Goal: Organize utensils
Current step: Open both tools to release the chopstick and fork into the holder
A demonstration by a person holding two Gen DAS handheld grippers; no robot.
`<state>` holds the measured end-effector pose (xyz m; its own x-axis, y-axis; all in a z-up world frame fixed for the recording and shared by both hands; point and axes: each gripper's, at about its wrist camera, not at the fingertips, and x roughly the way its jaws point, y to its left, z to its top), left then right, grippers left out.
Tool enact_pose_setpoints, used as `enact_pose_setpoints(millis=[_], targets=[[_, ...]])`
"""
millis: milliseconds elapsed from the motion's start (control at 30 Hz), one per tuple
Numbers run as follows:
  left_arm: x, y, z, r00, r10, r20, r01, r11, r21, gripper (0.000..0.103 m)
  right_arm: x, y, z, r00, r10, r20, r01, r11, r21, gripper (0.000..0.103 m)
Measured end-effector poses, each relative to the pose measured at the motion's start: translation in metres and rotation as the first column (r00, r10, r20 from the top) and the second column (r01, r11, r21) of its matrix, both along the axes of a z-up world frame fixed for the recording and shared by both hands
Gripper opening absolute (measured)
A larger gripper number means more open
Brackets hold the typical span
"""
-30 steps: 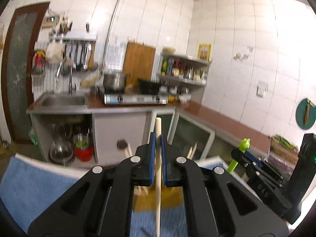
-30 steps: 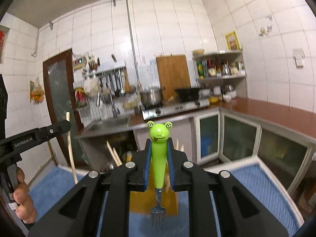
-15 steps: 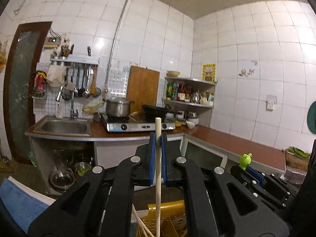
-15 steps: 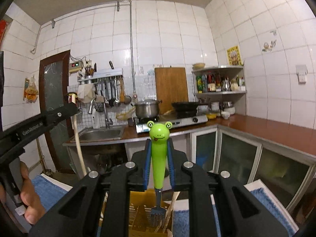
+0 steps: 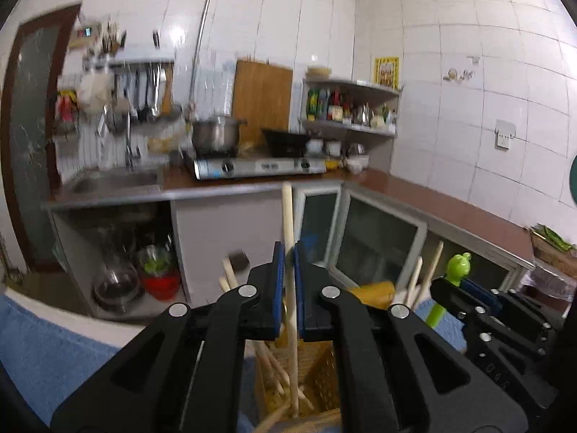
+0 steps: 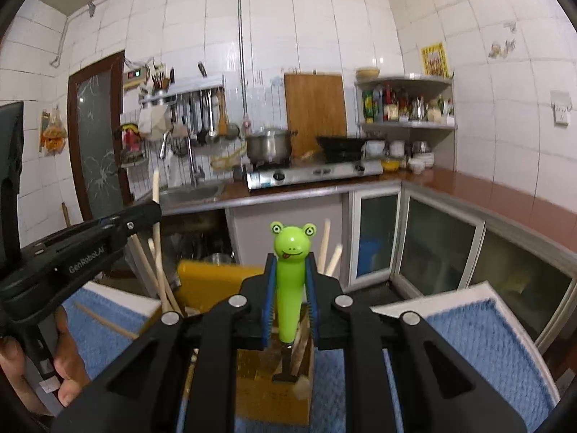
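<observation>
Left wrist view: your left gripper (image 5: 289, 288) is closed on a wooden stick (image 5: 288, 223), which stands upright in the middle of the frame with its lower end down inside the yellow holder (image 5: 326, 379) at the bottom centre. Other sticks (image 5: 267, 361) already lean in that compartment, crossing under the tip. If you let go while the stick rests on them, it will likely tip sideways and lever one of them out. The picture is smeared, so I cannot tell whether the tip has reached the bottom of the holder. At the lower right, the frog fork (image 5: 455, 281) in your right gripper (image 5: 465, 290) is near the sticks that poke up from the far compartment; a sideways drift there could knock them.

Right wrist view: your right gripper (image 6: 290, 303) is clamped on the frog fork (image 6: 291, 263), handle up in the centre of the frame, tines hanging over or just into the near compartment of the holder (image 6: 212, 281). Whether the tines touch anything I cannot tell. Sticks (image 6: 328, 249) rise right behind the frog head, so the fork could snag on them if you push forward. The holder looks light and stands on a soft blue towel (image 6: 468, 332); pressing down off-centre with either tool may tilt it. Your left gripper (image 6: 151, 213), at the left of the frame, works in the same box, so the two could collide.
</observation>
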<state>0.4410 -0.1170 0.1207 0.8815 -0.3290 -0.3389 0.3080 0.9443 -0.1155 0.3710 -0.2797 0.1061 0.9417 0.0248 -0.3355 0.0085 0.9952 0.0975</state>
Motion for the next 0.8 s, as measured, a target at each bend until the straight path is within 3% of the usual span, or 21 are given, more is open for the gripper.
enact_pose_setpoints(millis=[167, 333, 433, 467, 500, 533, 633, 700, 800], targets=[[0.008, -0.005, -0.019, 0.997, -0.001, -0.072, 0.005, 0.999, 0.054, 0.004, 0.012, -0.007, -0.018, 0.997, 0.005, -0.081, -0.004, 1.0, 0.012, 0.016], [0.009, 0.005, -0.016, 0.992, 0.0, -0.13, 0.006, 0.999, 0.047, 0.006, 0.015, -0.01, -0.024, 0.99, 0.03, -0.139, -0.026, 0.999, 0.031, 0.016], [0.002, 0.014, -0.004, 0.991, 0.004, -0.137, 0.0, 0.999, 0.034, 0.03, 0.009, -0.008, -0.012, 0.99, 0.028, -0.14, -0.025, 0.999, 0.022, 0.018], [-0.004, 0.018, 0.002, 0.991, 0.015, -0.13, -0.012, 1.0, 0.027, 0.044, 0.005, -0.009, -0.007, 0.991, 0.021, -0.13, -0.019, 1.0, 0.023, 0.026], [-0.011, 0.023, 0.009, 0.992, 0.03, -0.124, -0.028, 0.999, 0.023, 0.057, 0.002, -0.009, -0.001, 0.992, 0.016, -0.123, -0.013, 1.0, 0.025, 0.04], [-0.017, 0.028, 0.014, 0.992, 0.038, -0.122, -0.036, 0.999, 0.017, 0.062, -0.002, -0.01, 0.004, 0.994, 0.009, -0.112, -0.005, 1.0, 0.031, 0.045], [-0.036, 0.04, 0.026, 0.992, 0.038, -0.12, -0.039, 0.999, -0.001, 0.078, -0.019, -0.014, 0.019, 0.995, -0.013, -0.097, 0.017, 0.999, 0.04, 0.047], [-0.052, 0.049, 0.03, 0.992, 0.054, -0.118, -0.054, 0.999, 0.001, 0.094, -0.032, -0.015, 0.026, 0.994, -0.043, -0.102, 0.047, 0.998, 0.037, 0.056], [-0.073, 0.064, 0.028, 0.989, 0.076, -0.13, -0.076, 0.997, 0.011, 0.098, -0.055, -0.014, 0.03, 0.991, -0.078, -0.113, 0.08, 0.997, 0.012, 0.065]])
